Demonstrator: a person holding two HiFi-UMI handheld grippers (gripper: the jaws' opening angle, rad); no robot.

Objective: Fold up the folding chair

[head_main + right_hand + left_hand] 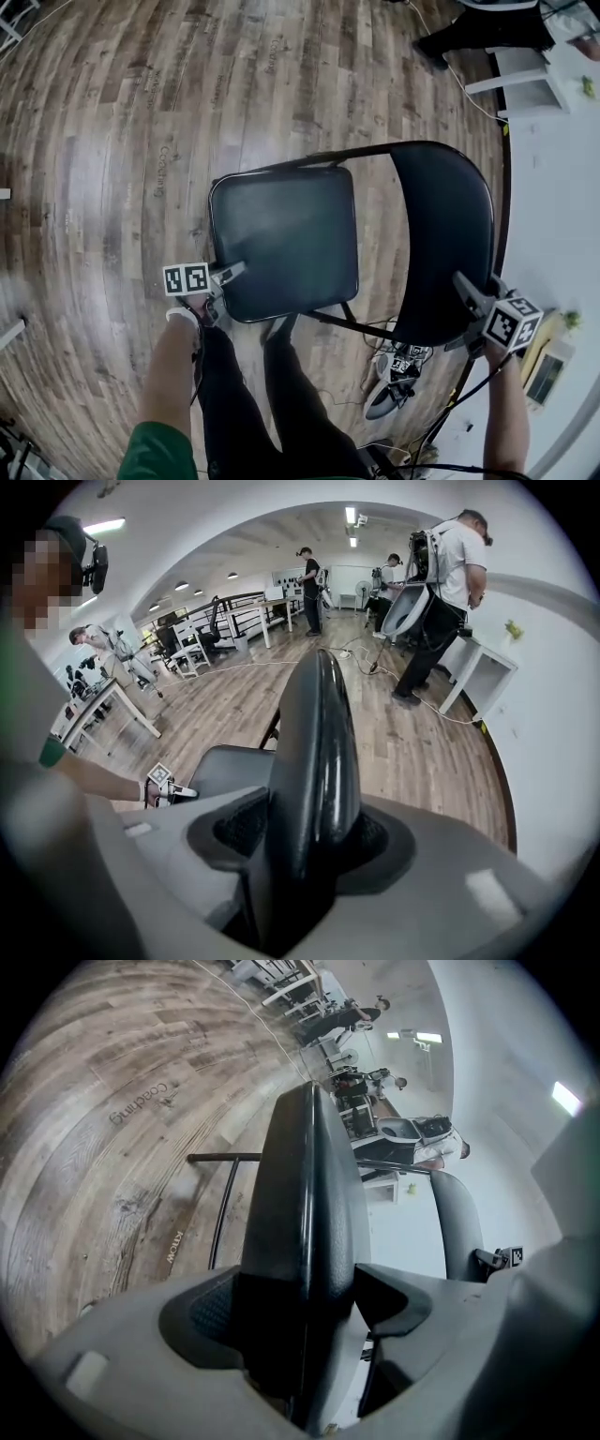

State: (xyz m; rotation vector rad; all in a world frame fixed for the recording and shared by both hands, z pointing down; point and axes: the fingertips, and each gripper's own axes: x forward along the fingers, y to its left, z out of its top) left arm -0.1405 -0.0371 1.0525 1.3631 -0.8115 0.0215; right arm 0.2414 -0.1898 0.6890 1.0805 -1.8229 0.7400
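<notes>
head view: steeply down onto chair [281,244] | gripper views: close, along jaws (chair shared)

The folding chair [328,234] stood on the floor [112,141], its seat [281,239] in the middle of the head view and its backrest [441,234] just right of the seat. The left tool [228,274] was at the seat's near left corner, with the seat's edge between its jaws. The right tool [466,287] was at the backrest's near end, with the rim between its jaws. The person's legs [248,394] were just before the seat. A shoe [392,386] lay on the floor right of the legs, under the backrest. Behind the chair, well apart from it, people [309,583] stood, with a desk [98,697] off to the left.
</notes>
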